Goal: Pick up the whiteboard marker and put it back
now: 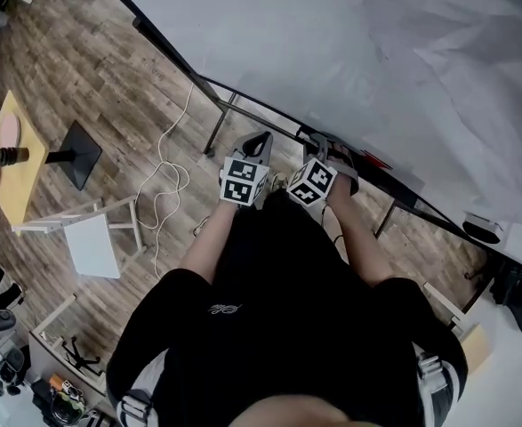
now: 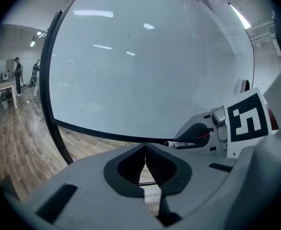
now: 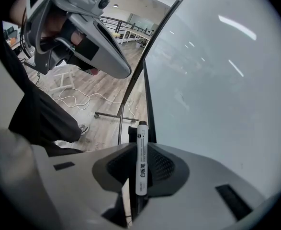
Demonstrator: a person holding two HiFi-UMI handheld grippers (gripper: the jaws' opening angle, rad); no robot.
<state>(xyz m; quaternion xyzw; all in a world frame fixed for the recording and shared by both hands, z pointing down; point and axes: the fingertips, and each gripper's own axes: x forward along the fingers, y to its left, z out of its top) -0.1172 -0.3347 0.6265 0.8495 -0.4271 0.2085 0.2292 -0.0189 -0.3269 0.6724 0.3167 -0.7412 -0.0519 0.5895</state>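
Observation:
The whiteboard marker [image 3: 140, 166], white with a black cap, stands upright between the pads of my right gripper [image 3: 139, 148], which is shut on it. Its capped end pokes out past the fingertips toward the whiteboard's black lower frame [image 3: 150, 123]. In the left gripper view the same marker [image 2: 179, 143] sticks out of the right gripper [image 2: 184, 139] just over the frame. My left gripper [image 2: 145, 150] is shut with nothing in it. In the head view both grippers, left [image 1: 259, 142] and right [image 1: 329, 152], hover side by side at the bottom edge of the whiteboard [image 1: 376, 60].
The whiteboard's metal stand legs [image 1: 218, 132] rest on the wood floor. A white cable [image 1: 167, 181] snakes across it. A small white stool [image 1: 92, 238], a black base plate [image 1: 76, 154] and a yellow table [image 1: 16, 163] sit to the left.

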